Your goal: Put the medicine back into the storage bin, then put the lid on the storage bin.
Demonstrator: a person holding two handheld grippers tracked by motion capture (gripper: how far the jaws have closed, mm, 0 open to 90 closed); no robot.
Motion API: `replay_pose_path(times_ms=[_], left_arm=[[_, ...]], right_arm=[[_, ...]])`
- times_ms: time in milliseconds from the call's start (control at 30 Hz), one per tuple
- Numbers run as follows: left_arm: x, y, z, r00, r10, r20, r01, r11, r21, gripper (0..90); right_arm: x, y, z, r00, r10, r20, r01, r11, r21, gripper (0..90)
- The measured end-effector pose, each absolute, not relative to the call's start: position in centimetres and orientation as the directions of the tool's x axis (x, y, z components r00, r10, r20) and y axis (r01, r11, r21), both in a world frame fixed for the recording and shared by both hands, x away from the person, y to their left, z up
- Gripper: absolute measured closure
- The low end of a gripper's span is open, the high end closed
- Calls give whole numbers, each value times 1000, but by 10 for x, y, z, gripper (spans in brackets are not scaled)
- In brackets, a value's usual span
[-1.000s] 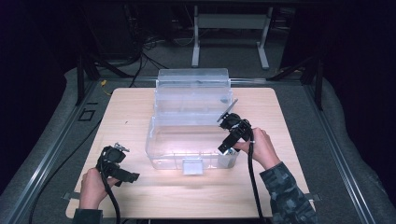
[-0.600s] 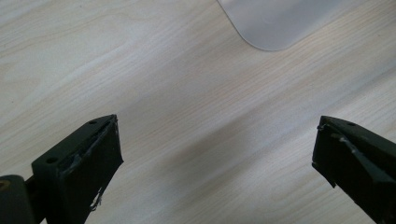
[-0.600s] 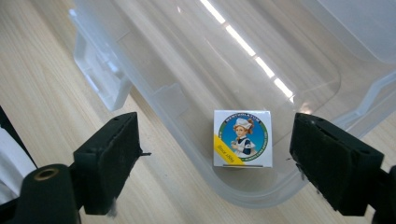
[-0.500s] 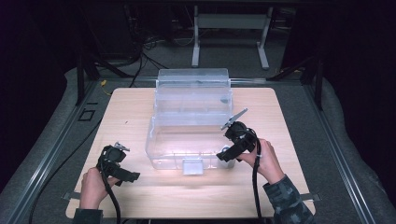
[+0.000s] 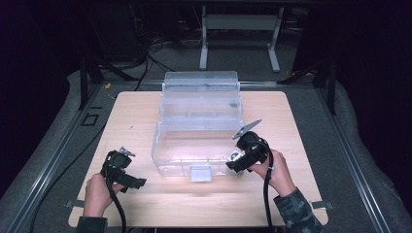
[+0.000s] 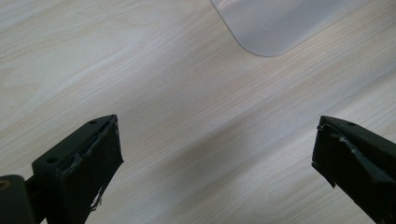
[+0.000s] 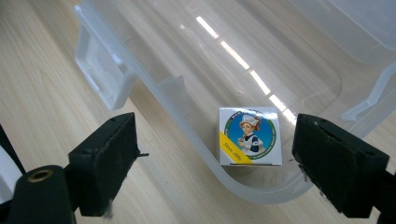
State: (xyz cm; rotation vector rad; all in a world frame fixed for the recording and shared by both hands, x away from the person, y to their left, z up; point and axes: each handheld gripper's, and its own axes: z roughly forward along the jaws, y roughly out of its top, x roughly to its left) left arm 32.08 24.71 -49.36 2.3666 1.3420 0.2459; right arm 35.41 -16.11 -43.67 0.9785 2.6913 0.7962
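A clear plastic storage box stands mid-table with its lid raised at the back. A small white carton with a round blue picture label lies inside it, in the near right corner. My right gripper hovers at that corner. Its jaws have just been opening and are now open, one on each side of the carton and the box's rim, with neither pad pressing. My left gripper is held near the box's front left corner. It is open over bare wood, with a rounded clear corner beyond it.
The wooden table has bare room on both sides of the box and along the near edge. A white latch sticks out from the box's front. Grey matting, metal rails and a metal stand surround the table.
My right gripper has drawn back toward the near side, from the box's right rim to its front right corner. The left gripper has stayed put.
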Motion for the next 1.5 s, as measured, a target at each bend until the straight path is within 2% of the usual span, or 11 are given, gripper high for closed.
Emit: replay_pose_path(times_ms=[167,367,533,667,900,1367,1500], left_arm=[[322,244,-492,532,846,-47,772,-461,436,13],[323,246,-470,552,833,-45,725,-452,519,16],[328,243,-460,564,825,-46,710,-455,537,17],[340,234,-447,588,808,-33,675,-468,570,17],[365,216,-432,668,742,-65,612,-497,615,23],[407,210,-418,688,722,-75,594,-500,630,10],[424,206,-410,692,719,-73,591,-505,629,0]], right_arm=[[353,-161,-437,-774,633,17,538,643,545,143],[351,-159,-436,-778,628,12,531,648,546,146],[349,-158,-436,-782,624,5,523,652,549,149],[349,-158,-437,-783,622,4,522,654,548,150],[349,-159,-439,-784,620,1,519,654,550,156],[349,-152,-446,-796,605,-17,501,675,542,175],[350,-148,-450,-813,582,2,486,677,552,229]])
